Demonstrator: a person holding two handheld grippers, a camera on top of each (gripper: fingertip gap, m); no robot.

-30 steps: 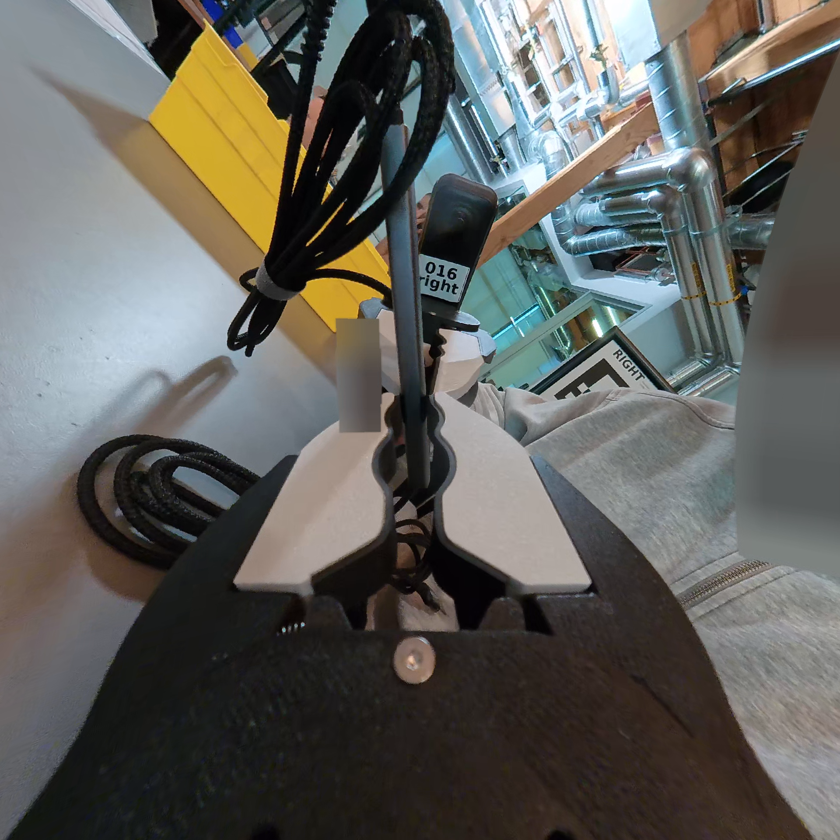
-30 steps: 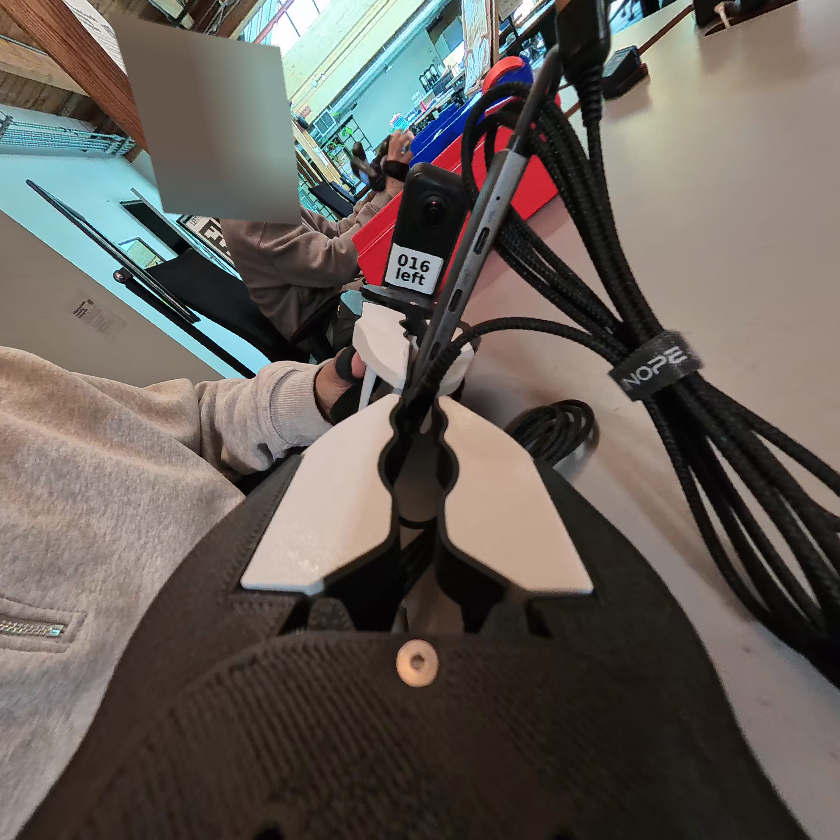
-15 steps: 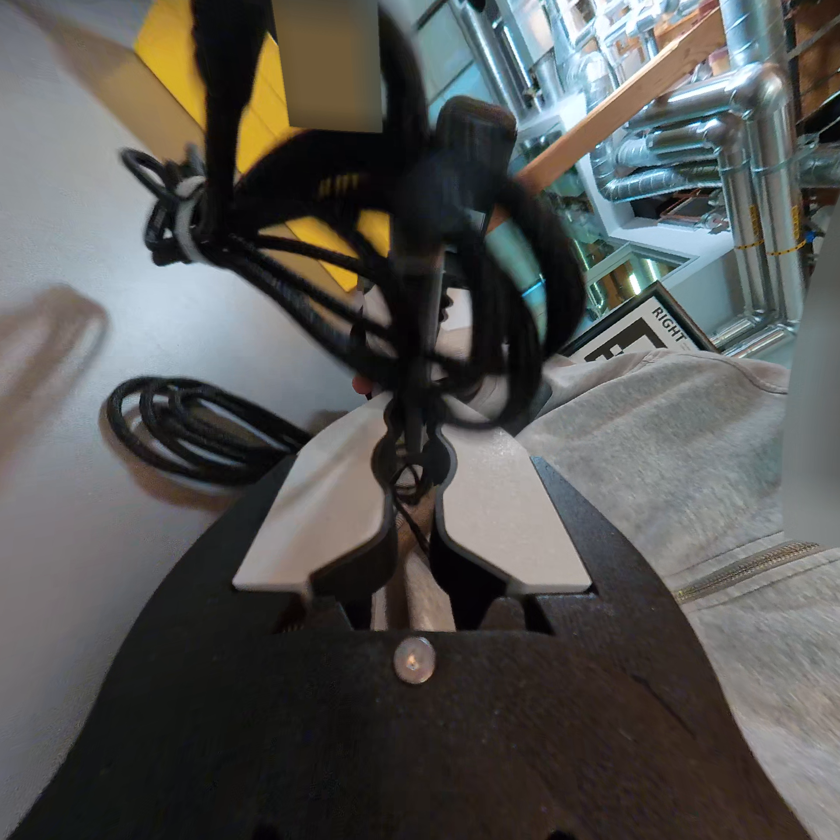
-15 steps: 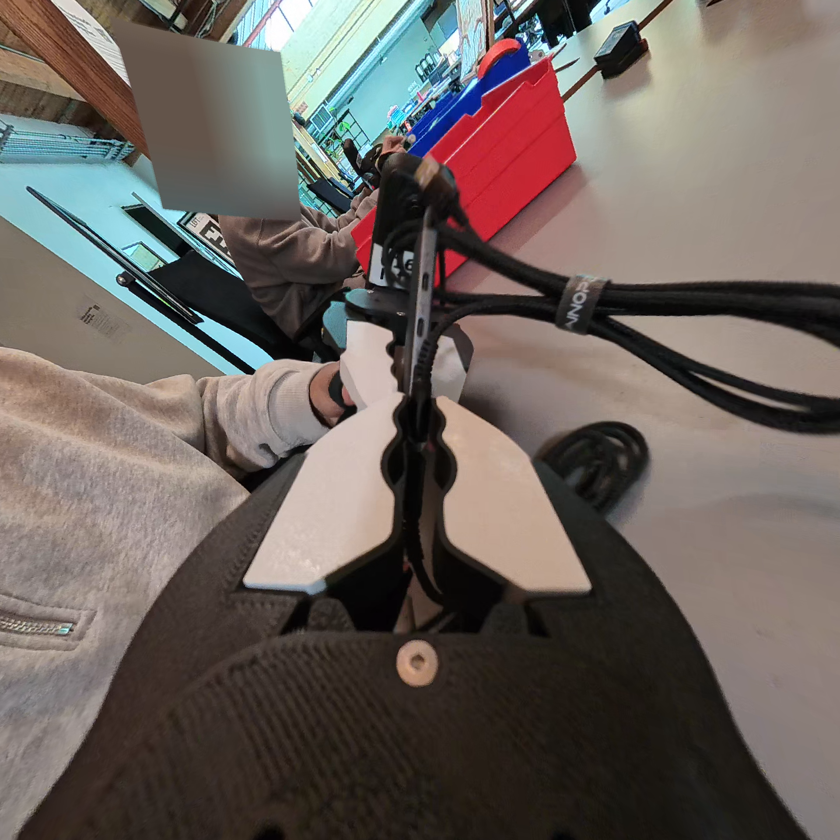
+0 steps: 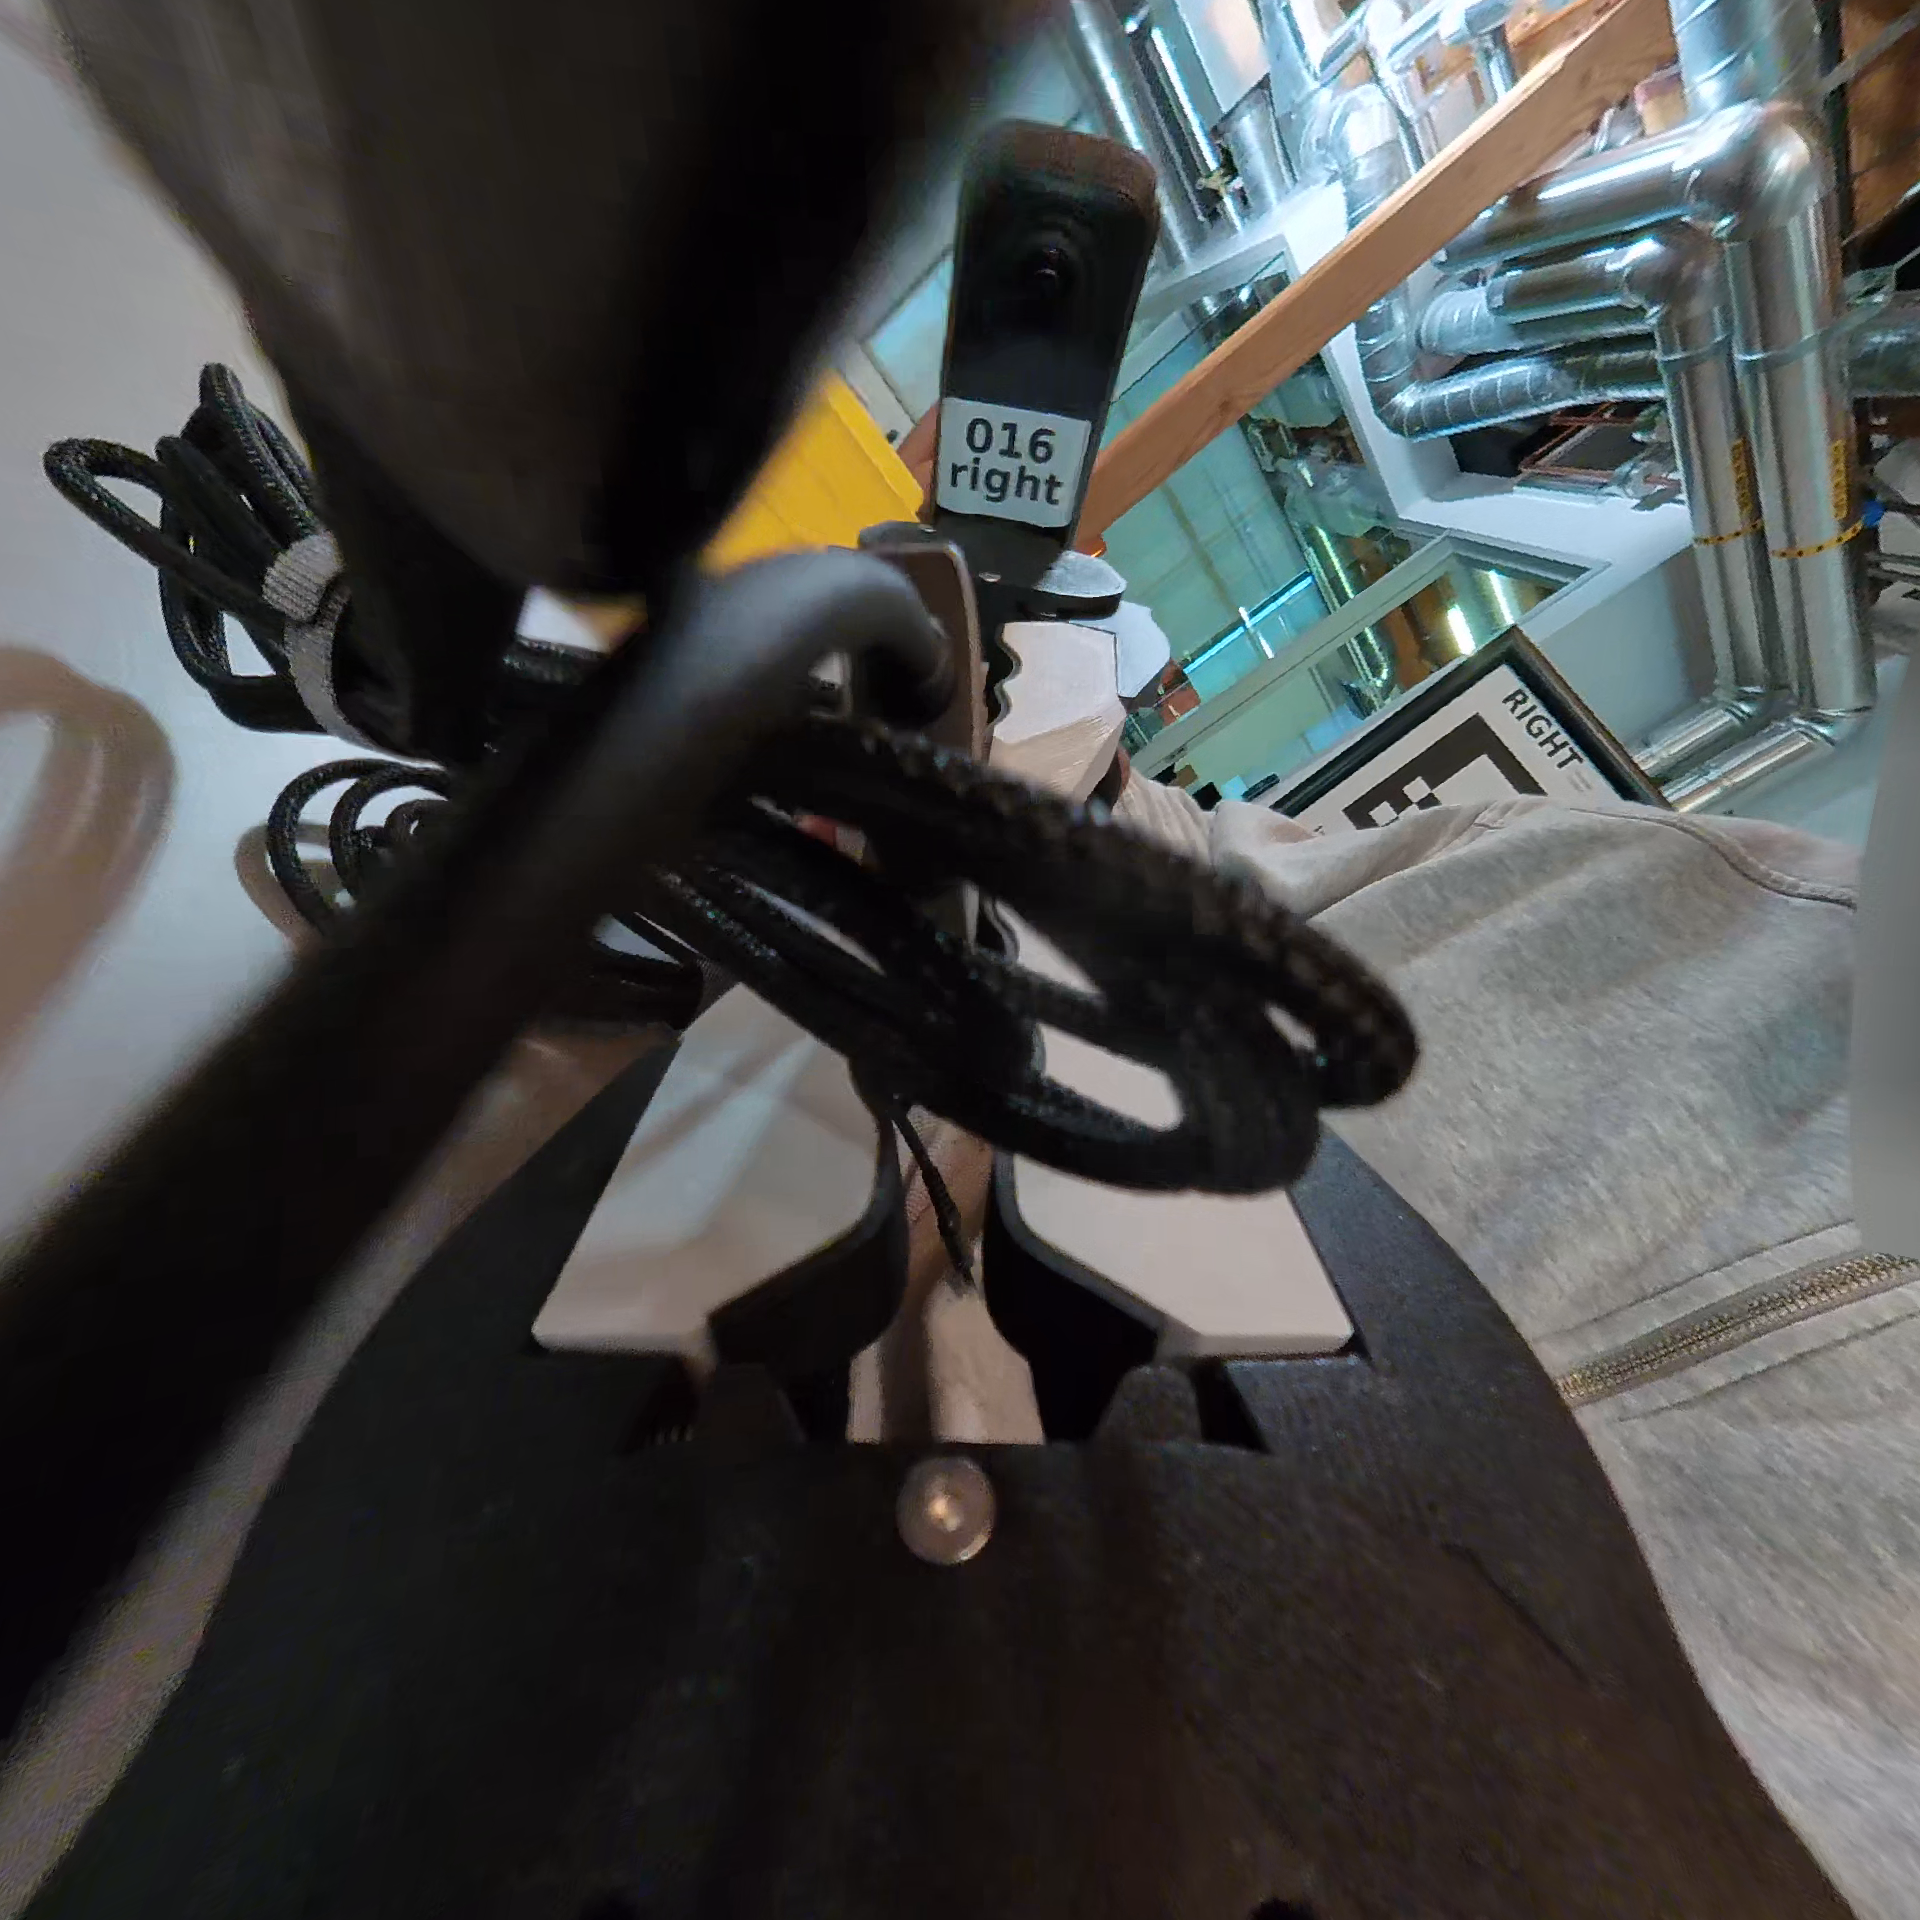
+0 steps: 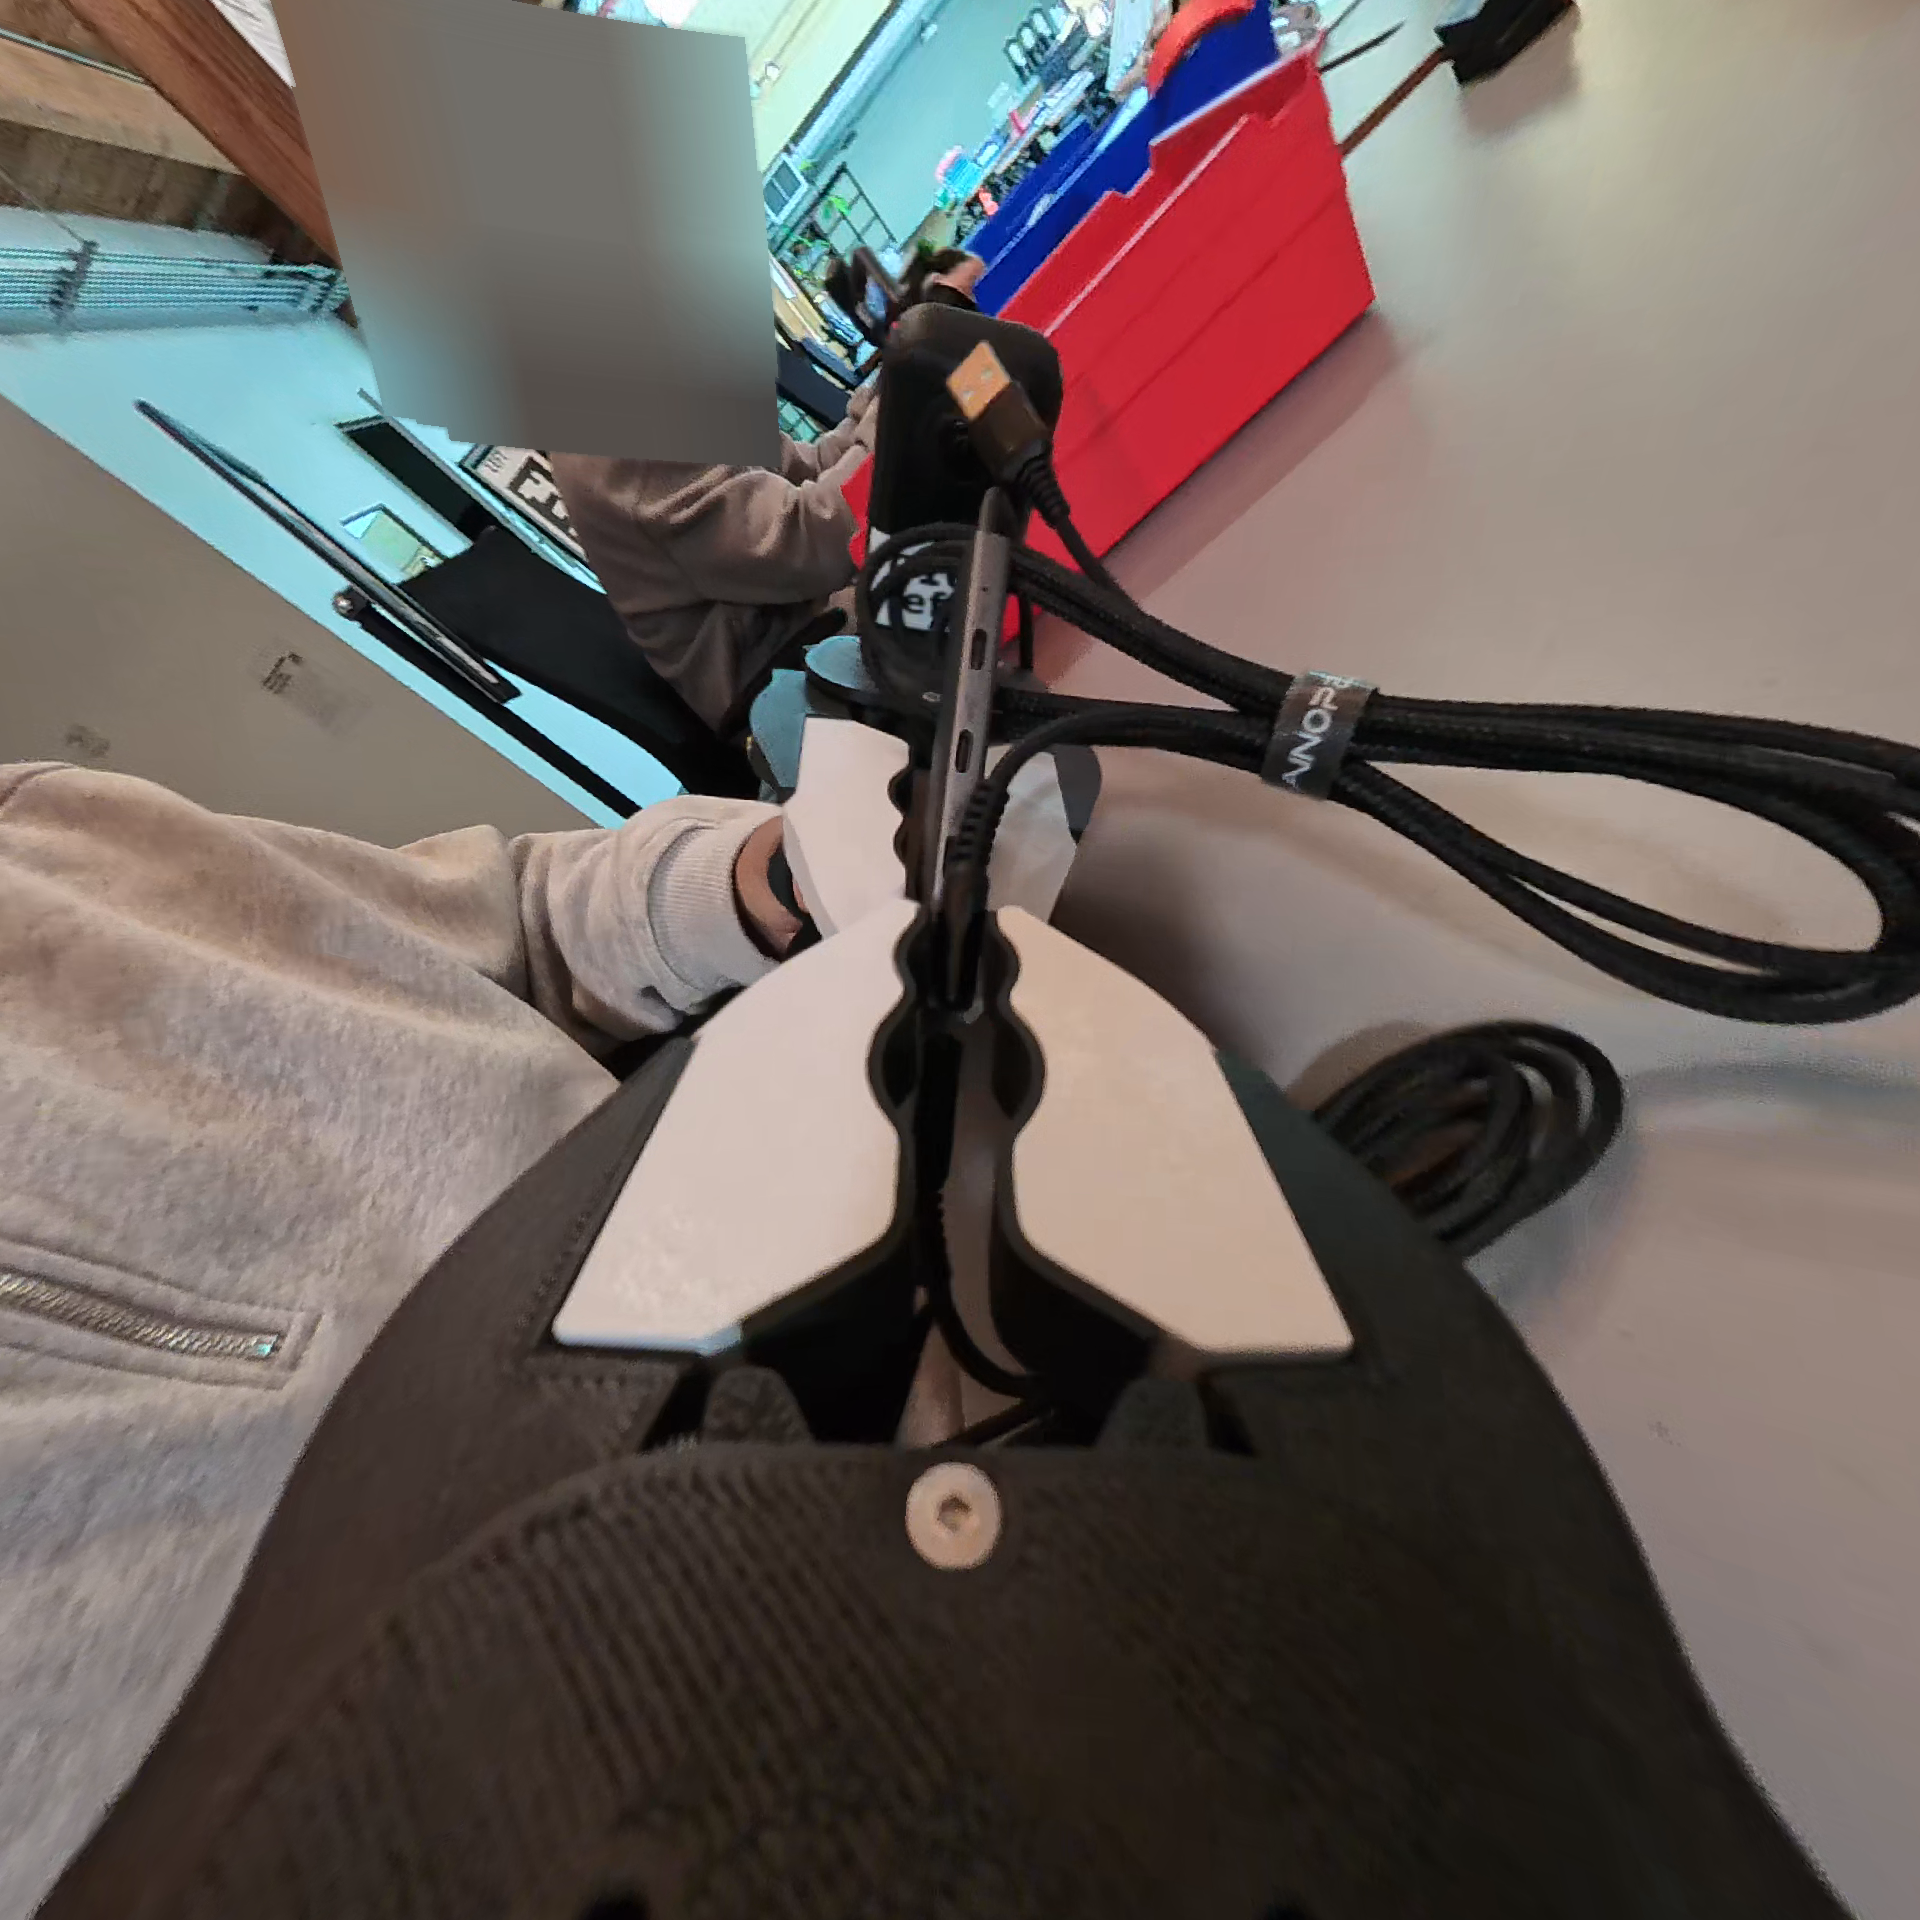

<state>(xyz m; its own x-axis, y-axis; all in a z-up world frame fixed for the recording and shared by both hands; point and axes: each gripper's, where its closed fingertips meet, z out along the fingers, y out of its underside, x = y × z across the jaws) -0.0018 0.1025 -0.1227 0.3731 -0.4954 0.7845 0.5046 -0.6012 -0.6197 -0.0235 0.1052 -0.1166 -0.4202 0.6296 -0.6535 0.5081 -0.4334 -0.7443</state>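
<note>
The two tools face each other across a slim grey metal hub (image 6: 971, 686), each pointing at the other's upright black camera. The right tool (image 6: 951, 935) has its white, scallop-edged fingers (image 6: 790, 1132) pressed together on the near end of the hub, which stands tilted between them with small ports along its narrow edge. The left tool (image 5: 940, 1049) is mostly hidden behind loops of cable; its fingers (image 5: 1164, 1257) sit close together, but whether they grip the hub's far end cannot be told. A hand in a ribbed grey fleece cuff (image 6: 665, 894) holds the left tool's body.

A bundle of black braided cable (image 6: 1558, 769), bound by a black fabric strap (image 6: 1314, 732), hangs off the hub to the right above the pale matt worktop (image 6: 1610, 499); a gold-tipped flat plug (image 6: 987, 400) sticks up near the hub's top. A second coil of black cable (image 6: 1475, 1112) lies on the worktop beside the right tool. A red plastic bin (image 6: 1195, 281) stands farther back.
</note>
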